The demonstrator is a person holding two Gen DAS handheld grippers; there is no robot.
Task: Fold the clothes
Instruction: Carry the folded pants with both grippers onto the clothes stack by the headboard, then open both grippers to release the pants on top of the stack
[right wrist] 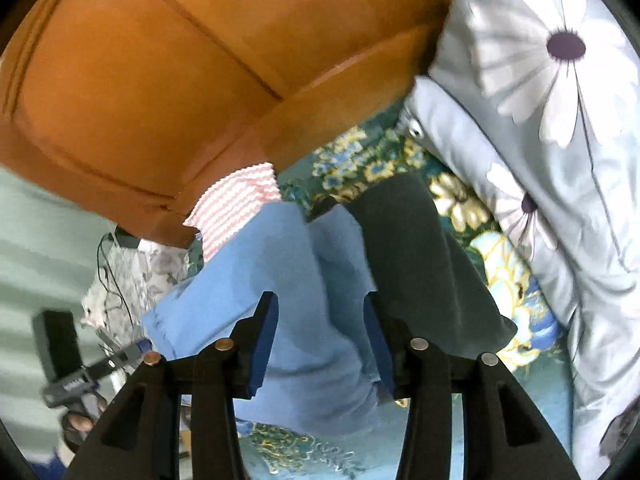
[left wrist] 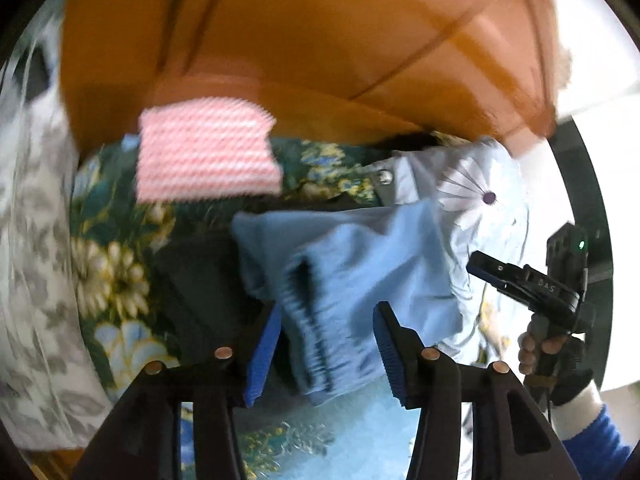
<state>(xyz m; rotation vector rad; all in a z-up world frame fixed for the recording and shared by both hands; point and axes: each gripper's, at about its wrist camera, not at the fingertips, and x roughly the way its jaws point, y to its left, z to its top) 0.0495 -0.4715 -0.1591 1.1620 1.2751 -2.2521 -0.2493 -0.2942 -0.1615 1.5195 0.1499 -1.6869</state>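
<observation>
Blue knit garment (left wrist: 352,264), soft and thin, ribbed hem bunched, lies crumpled on a floral bedspread (left wrist: 116,280) and runs between the jaws of both grippers. Left gripper (left wrist: 324,352): jaws spread, the ribbed hem lying in the gap, pads not pressed on it. Right gripper (right wrist: 320,344): jaws likewise spread, blue cloth passing between and beyond them, no pinch visible. Dark garment (right wrist: 416,264) lies just right of the right jaws, partly under the blue one; pink-striped folded cloth (left wrist: 204,152) sits well ahead of the left jaws, near an orange headboard (left wrist: 304,32). Daisy-print quilt (right wrist: 540,120) lies off to the right. Whether the blue piece is being taken up or set down cannot be told. Handling note, as judgement: any grip should take one layer at the hem's edge, both sides level, so the cloth spreads flat and drags nothing dark along.
</observation>
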